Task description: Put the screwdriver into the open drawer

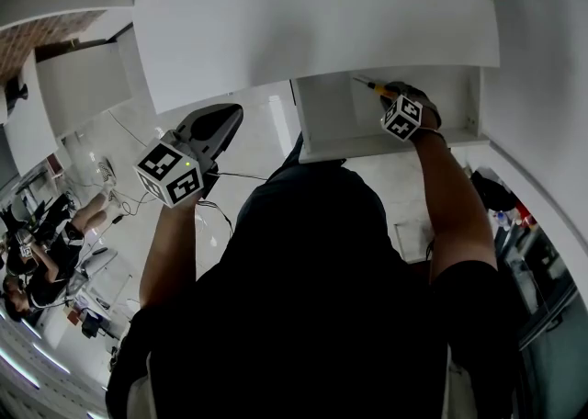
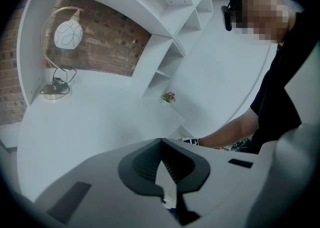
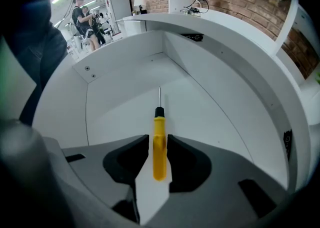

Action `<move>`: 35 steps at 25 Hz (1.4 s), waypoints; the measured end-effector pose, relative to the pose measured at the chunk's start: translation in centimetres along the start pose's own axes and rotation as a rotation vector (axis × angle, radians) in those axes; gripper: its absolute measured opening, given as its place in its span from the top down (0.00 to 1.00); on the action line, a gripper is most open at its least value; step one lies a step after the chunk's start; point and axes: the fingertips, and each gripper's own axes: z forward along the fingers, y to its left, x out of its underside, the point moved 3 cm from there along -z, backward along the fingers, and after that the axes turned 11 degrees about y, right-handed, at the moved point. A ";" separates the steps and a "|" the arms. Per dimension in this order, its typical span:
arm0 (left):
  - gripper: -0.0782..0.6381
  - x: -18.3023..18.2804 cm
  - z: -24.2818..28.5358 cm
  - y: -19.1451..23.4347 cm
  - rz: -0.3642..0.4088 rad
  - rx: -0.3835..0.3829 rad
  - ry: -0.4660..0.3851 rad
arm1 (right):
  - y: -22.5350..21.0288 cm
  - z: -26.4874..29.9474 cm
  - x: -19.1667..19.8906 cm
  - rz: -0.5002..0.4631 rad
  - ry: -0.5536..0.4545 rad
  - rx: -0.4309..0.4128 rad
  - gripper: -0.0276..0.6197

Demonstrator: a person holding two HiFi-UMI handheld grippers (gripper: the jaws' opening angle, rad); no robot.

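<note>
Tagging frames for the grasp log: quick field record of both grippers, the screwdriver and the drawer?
left gripper: fingers together, nothing between them, held off to the drawer's left
right gripper: fingers shut on the screwdriver's yellow handle
screwdriver: shaft points forward, over the drawer's floor
drawer: open, white
task state: screwdriver not yet released

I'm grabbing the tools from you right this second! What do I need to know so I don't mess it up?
Right tool: shut on the yellow handle of the screwdriver. It is held inside the open drawer, over its white floor, with the tip pointing at the back corner.
Left tool: shut, with nothing in it, held off to the side of the drawer.
Done: the screwdriver is gripped and at the drawer.
Left: probably lower it onto the floor, open the right jaws, then pull that tool out.
</note>
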 end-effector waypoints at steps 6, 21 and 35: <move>0.87 -1.2 -0.6 -1.3 0.035 0.013 -0.020 | -1.0 -2.2 0.3 0.033 -0.030 0.047 0.76; 0.87 -4.6 -1.7 -6.8 0.149 0.046 -0.060 | -1.8 -12.1 0.4 0.169 -0.172 0.149 0.76; 0.87 -7.9 -3.1 -13.9 0.278 0.115 -0.135 | -0.6 -25.1 3.6 0.306 -0.296 0.289 0.72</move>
